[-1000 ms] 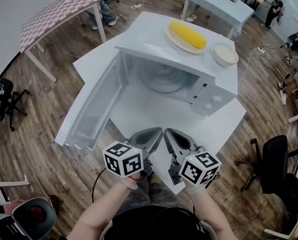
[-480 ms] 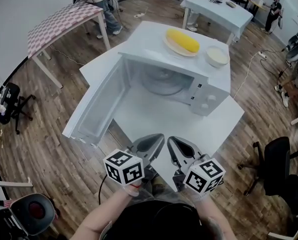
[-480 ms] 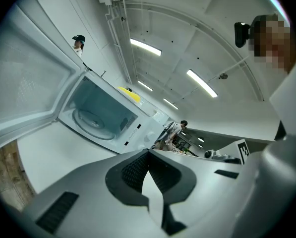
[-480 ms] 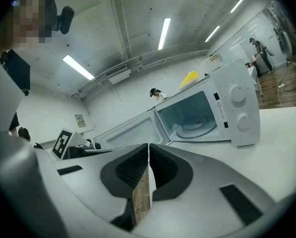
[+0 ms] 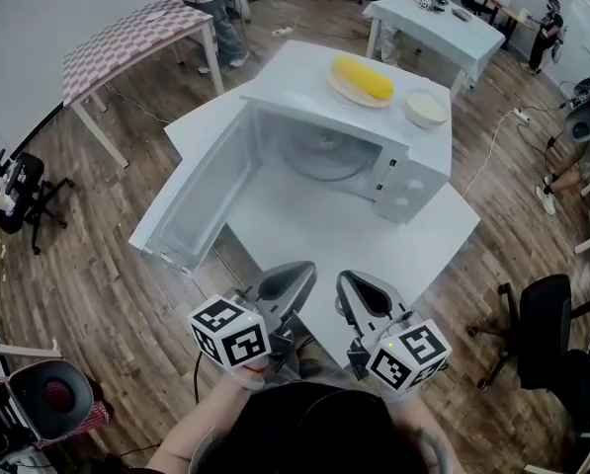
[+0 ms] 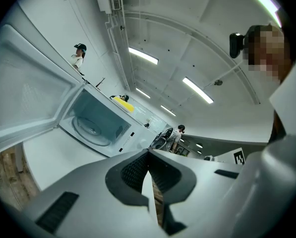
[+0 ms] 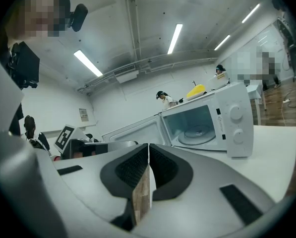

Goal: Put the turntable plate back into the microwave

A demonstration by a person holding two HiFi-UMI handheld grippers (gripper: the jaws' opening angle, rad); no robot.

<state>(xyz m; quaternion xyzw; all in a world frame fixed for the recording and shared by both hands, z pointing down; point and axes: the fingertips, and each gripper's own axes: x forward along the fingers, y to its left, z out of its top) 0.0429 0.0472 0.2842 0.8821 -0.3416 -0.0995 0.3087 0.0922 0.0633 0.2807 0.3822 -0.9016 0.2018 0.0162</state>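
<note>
The white microwave (image 5: 374, 156) stands on a white table (image 5: 374, 250) with its door (image 5: 196, 200) swung wide open to the left. Inside the cavity the glass turntable plate (image 5: 324, 151) lies flat; the left gripper view (image 6: 90, 129) and the right gripper view (image 7: 200, 133) also show it there. My left gripper (image 5: 302, 268) and right gripper (image 5: 346, 279) hang side by side at the table's near corner, well short of the microwave. Both are shut with nothing between their jaws, as seen along the left gripper (image 6: 148, 151) and the right gripper (image 7: 148, 145).
On the microwave's top sit a plate with yellow corn (image 5: 364, 77) and a white bowl (image 5: 425, 110). A chequered table (image 5: 126, 42) stands far left, another white table (image 5: 443, 23) behind. Office chairs (image 5: 547, 334) flank the wooden floor; people stand at the back.
Both grippers have drawn back a little toward my body, and the left one has shifted left. The microwave, its door and the plate inside have not moved.
</note>
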